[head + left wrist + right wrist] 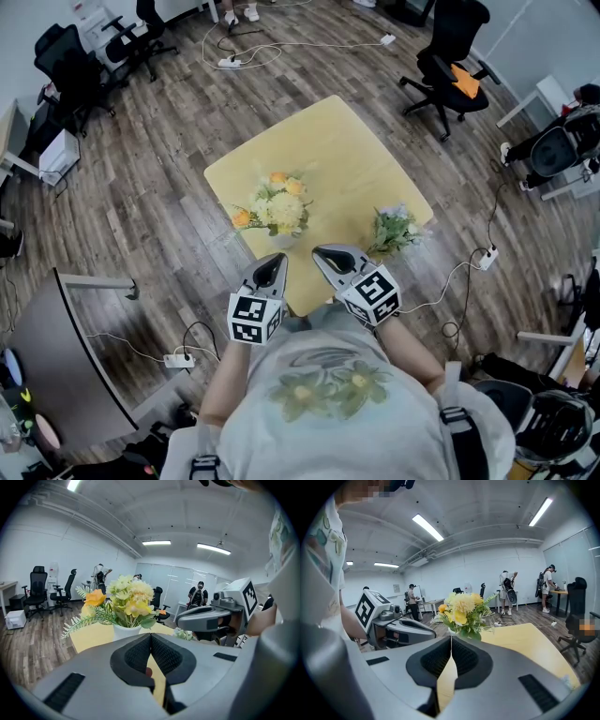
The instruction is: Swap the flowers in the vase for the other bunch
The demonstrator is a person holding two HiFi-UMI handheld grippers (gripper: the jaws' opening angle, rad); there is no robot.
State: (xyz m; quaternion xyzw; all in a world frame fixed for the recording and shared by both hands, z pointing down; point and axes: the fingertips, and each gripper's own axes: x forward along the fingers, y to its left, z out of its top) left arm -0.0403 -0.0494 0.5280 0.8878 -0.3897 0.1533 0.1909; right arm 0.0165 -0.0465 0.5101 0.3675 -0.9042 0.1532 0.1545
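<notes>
A white vase (282, 240) with a yellow and orange bunch (274, 204) stands on the small yellow table (337, 159), left of its middle. The same bunch (123, 601) fills the centre of the left gripper view, and the bunch (465, 610) rises just beyond the jaws in the right gripper view. The other bunch (394, 228), pale with green leaves, lies near the table's right corner. My left gripper (273, 263) and right gripper (330, 255) hover side by side at the near edge. Both are shut, with nothing between their jaws.
Black office chairs (448, 56) stand around the wooden floor, with power strips and cables (234, 58). A grey desk (66, 361) sits at the lower left. People (507, 592) stand at the far end of the room.
</notes>
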